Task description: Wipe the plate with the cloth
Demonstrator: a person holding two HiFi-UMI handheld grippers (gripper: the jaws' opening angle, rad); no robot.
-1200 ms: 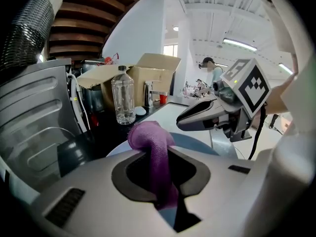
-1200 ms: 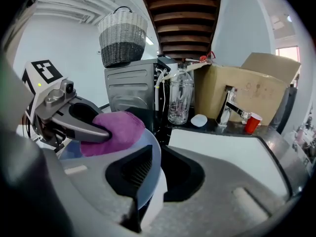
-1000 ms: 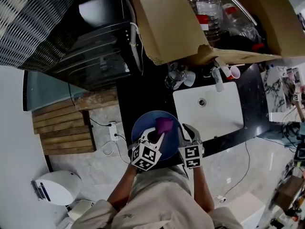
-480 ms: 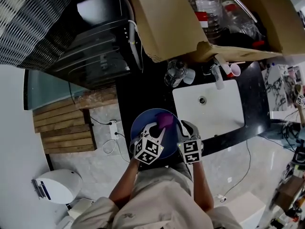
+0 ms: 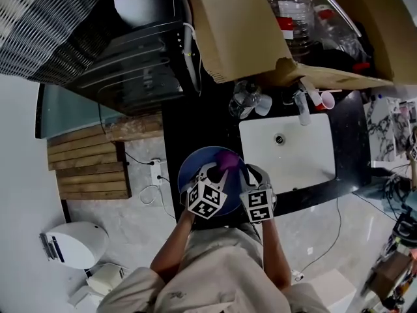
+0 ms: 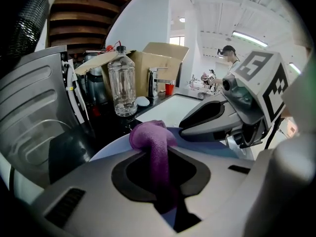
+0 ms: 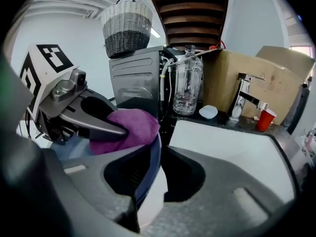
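Note:
A blue plate (image 5: 195, 168) is held over the counter edge left of the sink. My right gripper (image 5: 251, 178) is shut on the plate's right rim (image 7: 153, 167), which runs edge-on between its jaws. My left gripper (image 5: 218, 175) is shut on a purple cloth (image 5: 227, 160) and presses it on the plate's far side. The cloth (image 6: 154, 142) hangs between the left jaws, bunched at the tip. From the right gripper view the cloth (image 7: 131, 127) lies against the plate under the left gripper's fingers (image 7: 94, 125).
A white sink (image 5: 287, 150) with a faucet (image 5: 300, 106) lies right of the plate. A clear bottle (image 5: 244, 101), a red cup (image 5: 322, 100) and a cardboard box (image 5: 241, 31) stand behind it. A dark appliance (image 5: 137, 64) sits at left.
The cloth in my left gripper has slid toward the plate's far right rim. The right gripper keeps its hold on the rim.

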